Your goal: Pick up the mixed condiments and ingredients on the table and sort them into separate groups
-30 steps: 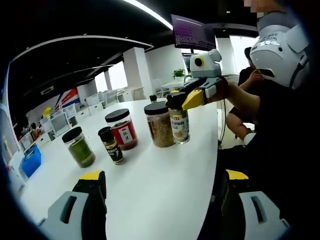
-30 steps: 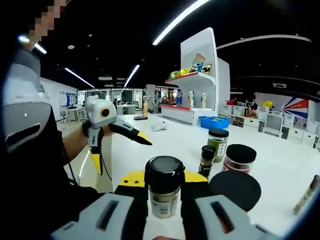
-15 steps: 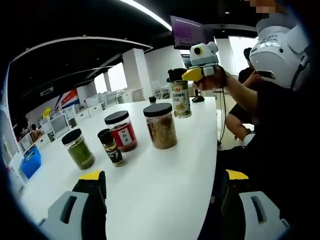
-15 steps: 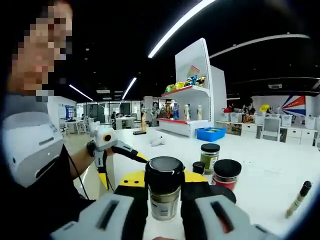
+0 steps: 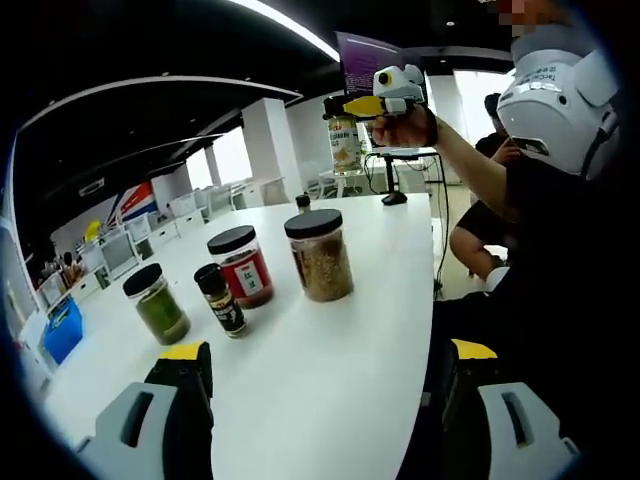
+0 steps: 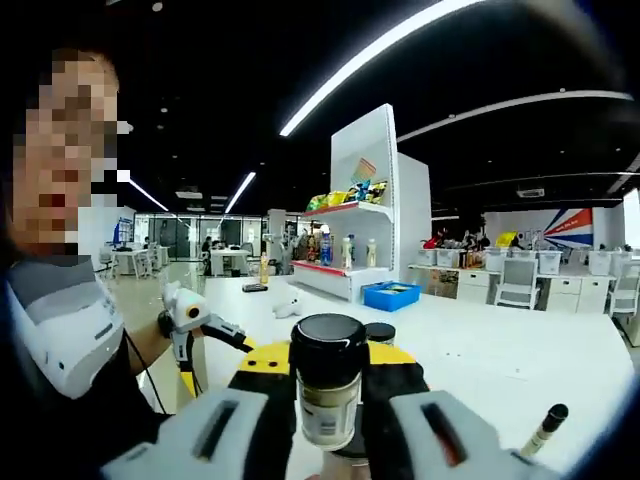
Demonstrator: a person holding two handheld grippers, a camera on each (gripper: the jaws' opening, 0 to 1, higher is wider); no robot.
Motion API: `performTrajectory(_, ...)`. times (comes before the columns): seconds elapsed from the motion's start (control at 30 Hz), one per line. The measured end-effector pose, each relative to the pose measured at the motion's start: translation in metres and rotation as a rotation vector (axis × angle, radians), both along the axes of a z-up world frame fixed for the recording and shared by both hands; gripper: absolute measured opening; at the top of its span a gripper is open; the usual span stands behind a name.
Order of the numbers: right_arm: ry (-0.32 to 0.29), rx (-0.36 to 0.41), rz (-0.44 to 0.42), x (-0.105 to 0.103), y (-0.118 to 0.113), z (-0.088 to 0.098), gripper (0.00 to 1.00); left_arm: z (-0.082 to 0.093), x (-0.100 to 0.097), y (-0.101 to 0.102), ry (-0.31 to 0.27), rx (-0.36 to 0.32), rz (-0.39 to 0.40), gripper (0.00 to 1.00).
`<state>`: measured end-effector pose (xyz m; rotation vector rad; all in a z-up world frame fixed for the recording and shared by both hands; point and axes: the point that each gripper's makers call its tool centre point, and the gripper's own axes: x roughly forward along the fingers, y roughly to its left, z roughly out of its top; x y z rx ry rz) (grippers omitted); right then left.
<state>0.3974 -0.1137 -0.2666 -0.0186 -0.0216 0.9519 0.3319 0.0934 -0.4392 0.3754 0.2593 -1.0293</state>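
Several jars stand in a row on the white table: a green-filled jar, a small dark spice bottle, a red-labelled jar and a jar of brown grains, all black-lidded. My left gripper hovers low over the near table, open, with nothing between its jaws. My right gripper is high above the far end of the table, shut on a small black-capped seasoning bottle. In the right gripper view that seasoning bottle stands upright between the jaws of the right gripper, and the left gripper shows far below.
A person sits close on the right, sleeve by the table edge. A small dark bottle stands farther back. A thin dark-capped bottle lies on the table; a blue bin and a white shelf of goods stand beyond.
My right gripper has lifted the seasoning bottle from beside the brown jar up and away, high over the table. The jars and my left gripper have stayed put.
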Motion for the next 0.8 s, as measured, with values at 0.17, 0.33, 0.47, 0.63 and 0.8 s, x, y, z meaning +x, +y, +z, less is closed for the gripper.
performTrajectory(0.17, -0.002, 0.018, -0.069, 0.023, -0.023, 0.015, 0.22, 0.001, -0.002, -0.002, 0.000, 0.001, -0.006, 0.95)
performTrajectory(0.33, 0.003, 0.027, -0.152, 0.055, -0.041, 0.020, 0.22, 0.003, -0.003, -0.003, -0.005, 0.001, -0.006, 0.95)
performTrajectory(0.47, 0.015, 0.025, -0.247, 0.086, -0.057, 0.014, 0.22, 0.001, -0.003, -0.004, -0.005, 0.002, -0.006, 0.95)
performTrajectory(0.63, 0.027, 0.016, -0.350, 0.118, -0.074, -0.008, 0.22, -0.003, -0.001, 0.000, 0.001, 0.015, 0.010, 0.95)
performTrajectory(0.8, 0.084, 0.028, -0.430, 0.150, -0.090, -0.045, 0.22, -0.003, 0.000, 0.001, 0.005, 0.008, 0.011, 0.95)
